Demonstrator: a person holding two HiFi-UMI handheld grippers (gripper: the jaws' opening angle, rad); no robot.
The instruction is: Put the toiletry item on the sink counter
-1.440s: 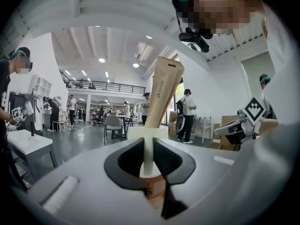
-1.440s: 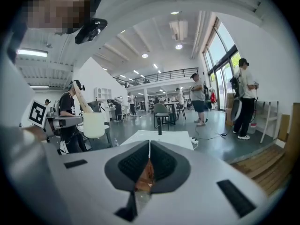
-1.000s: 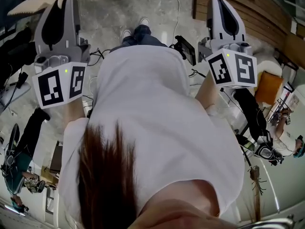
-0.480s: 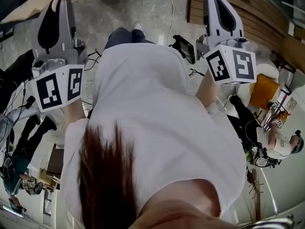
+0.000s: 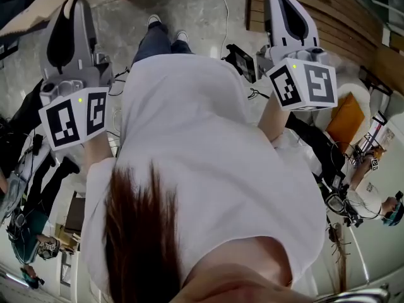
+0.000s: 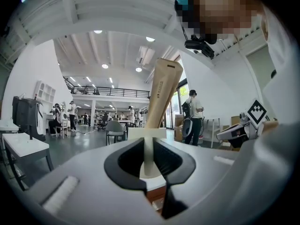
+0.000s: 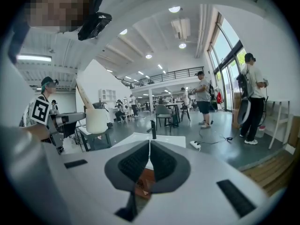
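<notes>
A person in a white shirt (image 5: 208, 163), seen from above in the head view, holds both grippers out front. Only the right gripper view takes in the white sink counter (image 7: 176, 141) ahead, with its black faucet (image 7: 153, 129). The left gripper (image 6: 149, 146) is clamped on a cream toiletry tube (image 6: 163, 93) at its white base, and the tube stands up, leaning right, not on the counter. The right gripper (image 7: 149, 156) has its jaws pressed together on nothing.
</notes>
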